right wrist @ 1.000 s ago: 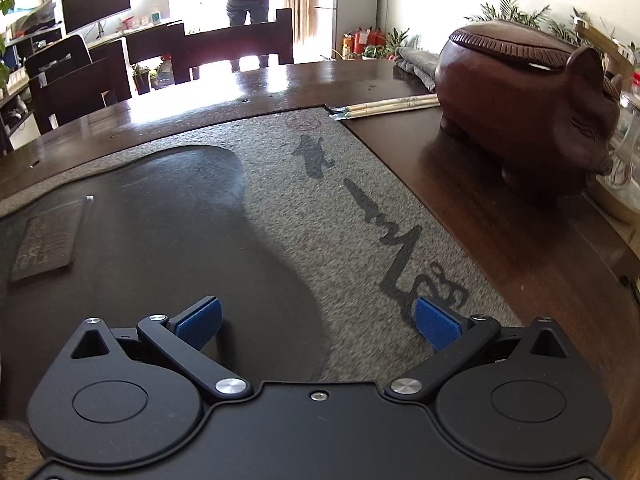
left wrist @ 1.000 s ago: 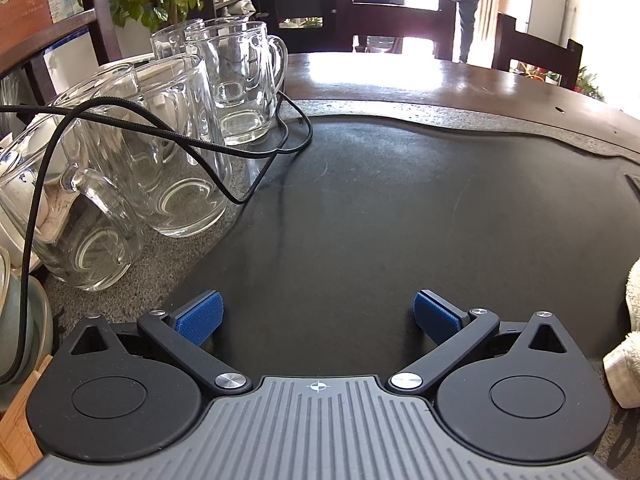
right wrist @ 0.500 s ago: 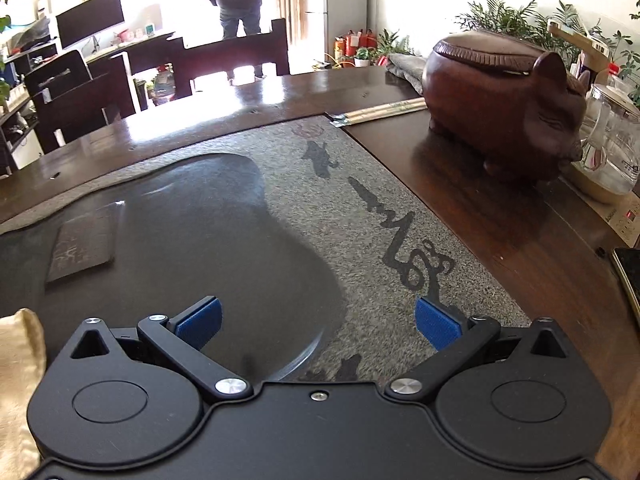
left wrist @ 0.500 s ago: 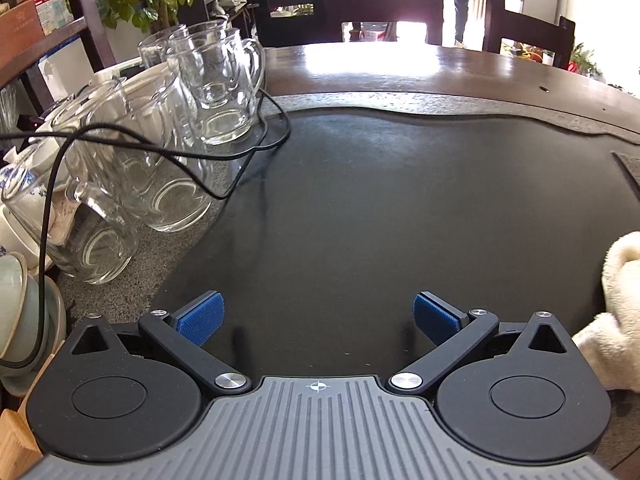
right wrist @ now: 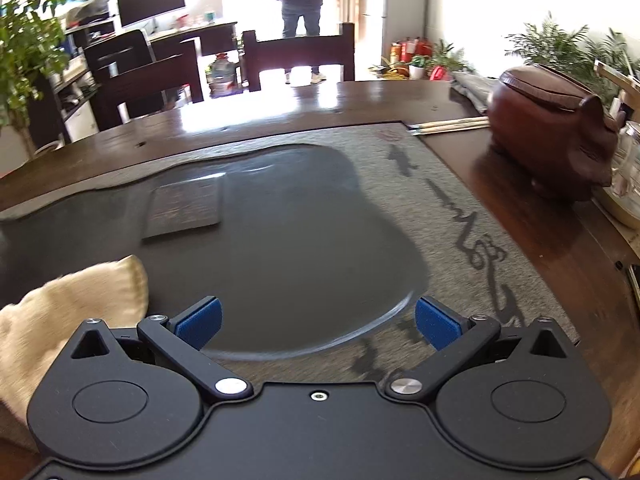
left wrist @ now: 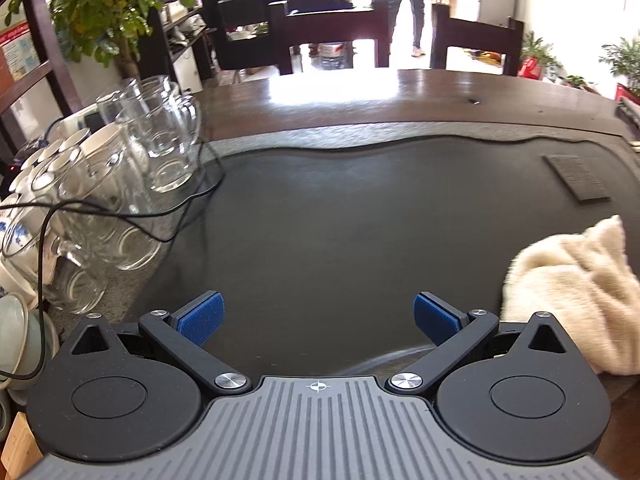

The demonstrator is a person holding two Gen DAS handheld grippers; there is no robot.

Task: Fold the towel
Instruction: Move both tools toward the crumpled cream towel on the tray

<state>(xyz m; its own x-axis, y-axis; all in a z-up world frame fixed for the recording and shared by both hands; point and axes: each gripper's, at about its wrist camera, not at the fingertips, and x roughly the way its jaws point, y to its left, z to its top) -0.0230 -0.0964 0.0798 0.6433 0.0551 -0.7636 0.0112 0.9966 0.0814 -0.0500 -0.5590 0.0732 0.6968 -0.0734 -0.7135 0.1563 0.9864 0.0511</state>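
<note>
A cream fluffy towel (left wrist: 576, 288) lies crumpled on the dark stone tray (left wrist: 340, 216), at the right edge of the left wrist view. It also shows at the lower left of the right wrist view (right wrist: 68, 312). My left gripper (left wrist: 318, 316) is open and empty above the tray, with the towel just right of its right finger. My right gripper (right wrist: 318, 320) is open and empty, with the towel just left of its left finger. The towel lies between the two grippers.
Several glass mugs (left wrist: 120, 184) and white cups stand at the left with a black cable (left wrist: 120, 210) draped over them. A brown wooden pig-shaped box (right wrist: 552, 128) and a glass pot (right wrist: 628, 176) stand at the right. A small slate block (right wrist: 184, 206) lies on the tray.
Both grippers have pulled back and risen, so more of the table shows. The towel has come further into both views. Both grippers stay open.
</note>
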